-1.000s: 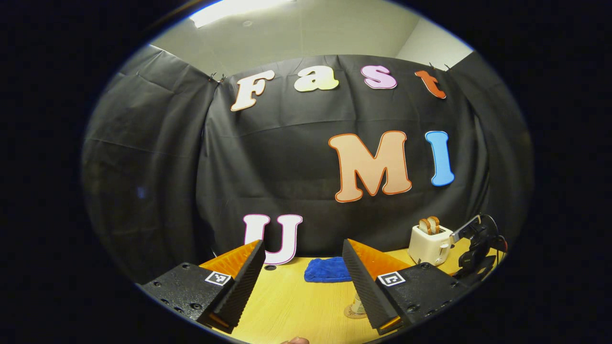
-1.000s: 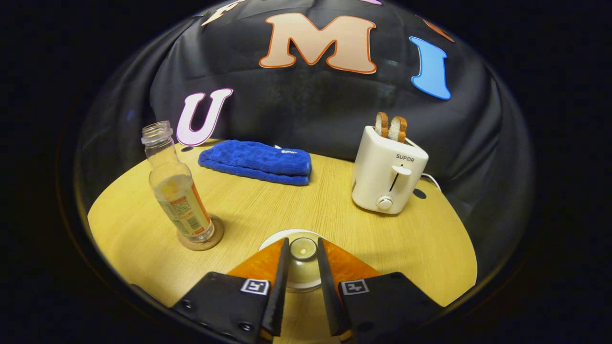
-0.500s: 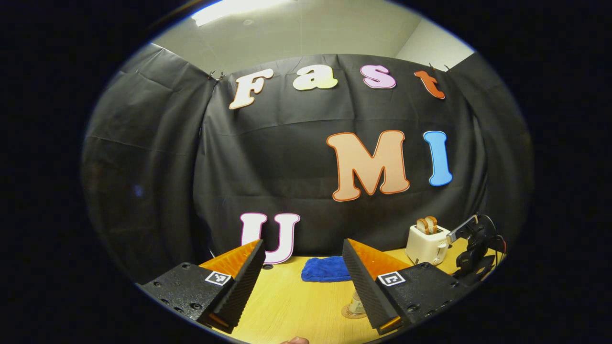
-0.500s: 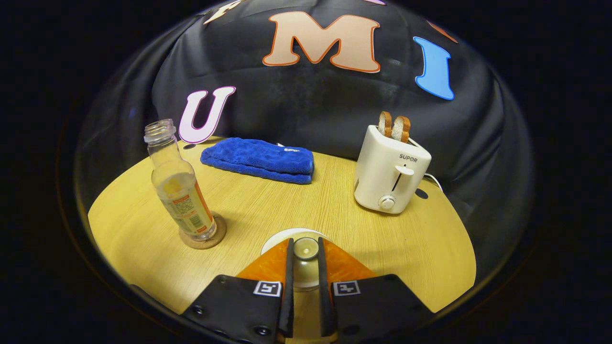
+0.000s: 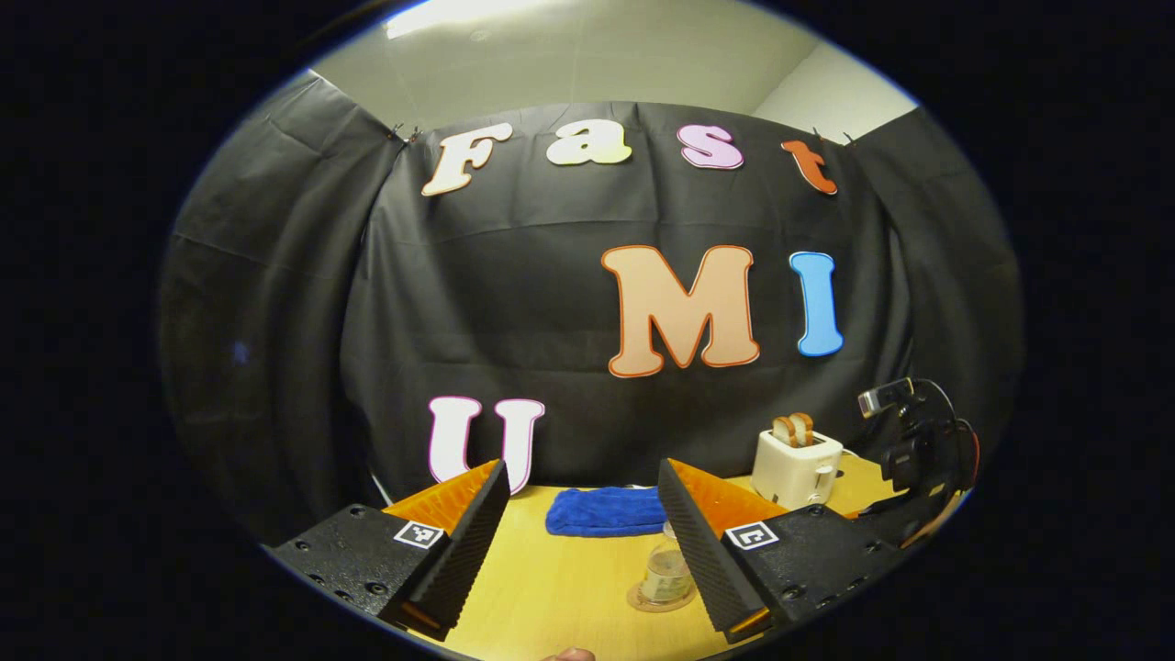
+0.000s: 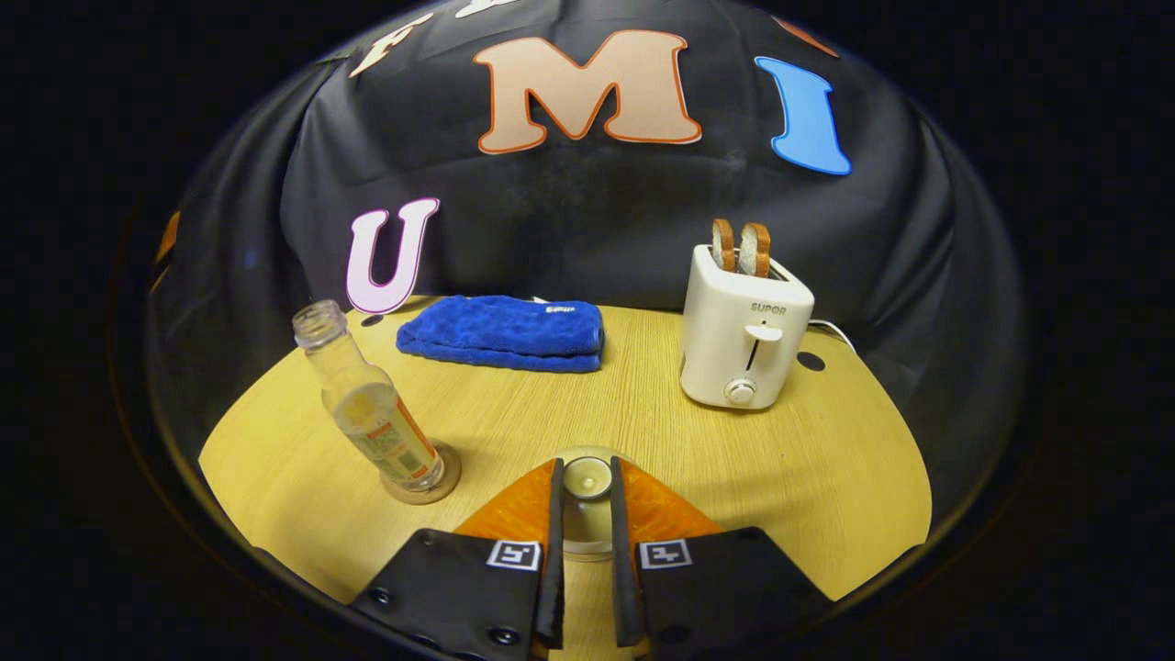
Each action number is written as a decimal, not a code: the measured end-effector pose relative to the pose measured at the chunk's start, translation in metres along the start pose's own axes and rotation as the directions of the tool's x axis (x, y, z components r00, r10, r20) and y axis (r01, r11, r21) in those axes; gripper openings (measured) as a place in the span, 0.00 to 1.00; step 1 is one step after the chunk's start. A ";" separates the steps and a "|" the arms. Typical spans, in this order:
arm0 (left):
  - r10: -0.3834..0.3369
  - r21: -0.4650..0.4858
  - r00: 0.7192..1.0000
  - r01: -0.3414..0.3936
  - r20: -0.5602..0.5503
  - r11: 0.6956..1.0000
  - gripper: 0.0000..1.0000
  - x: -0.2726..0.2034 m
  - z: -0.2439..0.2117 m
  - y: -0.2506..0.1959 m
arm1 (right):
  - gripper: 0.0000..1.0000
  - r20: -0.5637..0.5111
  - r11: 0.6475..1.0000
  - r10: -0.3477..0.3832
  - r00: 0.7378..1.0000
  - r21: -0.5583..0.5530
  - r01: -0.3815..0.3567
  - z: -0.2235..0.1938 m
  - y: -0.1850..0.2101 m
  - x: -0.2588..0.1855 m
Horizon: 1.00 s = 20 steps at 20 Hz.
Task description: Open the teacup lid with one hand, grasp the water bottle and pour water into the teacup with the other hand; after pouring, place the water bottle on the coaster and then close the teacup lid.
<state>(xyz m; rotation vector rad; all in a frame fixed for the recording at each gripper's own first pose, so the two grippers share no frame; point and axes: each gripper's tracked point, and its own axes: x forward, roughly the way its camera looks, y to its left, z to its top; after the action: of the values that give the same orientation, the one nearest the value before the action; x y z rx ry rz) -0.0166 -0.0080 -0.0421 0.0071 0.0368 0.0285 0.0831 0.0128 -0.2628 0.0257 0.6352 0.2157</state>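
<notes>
Already the left claw point(image 5: 583, 514) has swung a little: its jaws stand wide apart, grasping nothing. The clear, uncapped plastic water bottle with an orange label point(image 5: 667, 574) now sits nearer the gap between its fingers than it did a second ago, upright on a round cork coaster point(image 5: 659, 603). Off to the right in that view, the right claw point(image 5: 913, 450) sits higher than before.

From the right gripper view, reading across the pale wood-grain worktop point(image 6: 569, 404): the bottle stands on its coaster at the left, not far from the worktop's curved front edge. A folded blue terry towel point(image 6: 503, 332) lies at the back, well apart from the bottle. In the middle, the right claw point(image 6: 586, 465) is clenched on the round knob of the translucent teacup lid point(image 6: 587, 481). A second ago those jaws stood wider; they have since closed in. The white ring seen under the lid then has dropped out of sight. With the claw's rise, that suggests the lid is coming off, though the cup itself is hidden behind fingers and lid, so I cannot be sure. A cream two-slot toaster holding two slices of bread point(image 6: 744, 335) stands to the right.

Judged so, uncovering is under way and pouring comes next. The bare stretch between bottle and lid gives the left claw room to reach in. The front edge beside the coaster and the toaster beside the lid are the limits to mind.
</notes>
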 end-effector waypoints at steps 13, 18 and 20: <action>-0.115 -0.068 0.993 0.112 -0.035 0.991 0.95 0.016 -0.105 -0.030 | 0.22 0.064 0.996 0.020 0.998 0.089 -0.025 0.040 -0.003 -0.055; -0.170 -0.029 0.981 0.168 -0.089 0.985 0.95 0.024 -0.149 -0.051 | 0.22 0.072 0.996 0.011 0.997 0.084 -0.017 0.039 -0.009 -0.073; -0.194 -0.026 0.974 0.193 -0.114 0.981 0.95 0.028 -0.163 -0.059 | 0.25 0.071 0.996 0.011 0.997 0.086 -0.017 0.038 -0.010 -0.078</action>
<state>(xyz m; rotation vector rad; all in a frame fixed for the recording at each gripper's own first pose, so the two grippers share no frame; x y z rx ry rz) 0.0070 -0.0655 -0.2068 -0.0131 0.1531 -0.1660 0.0465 -0.0116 -0.1873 0.1209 0.5735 0.1994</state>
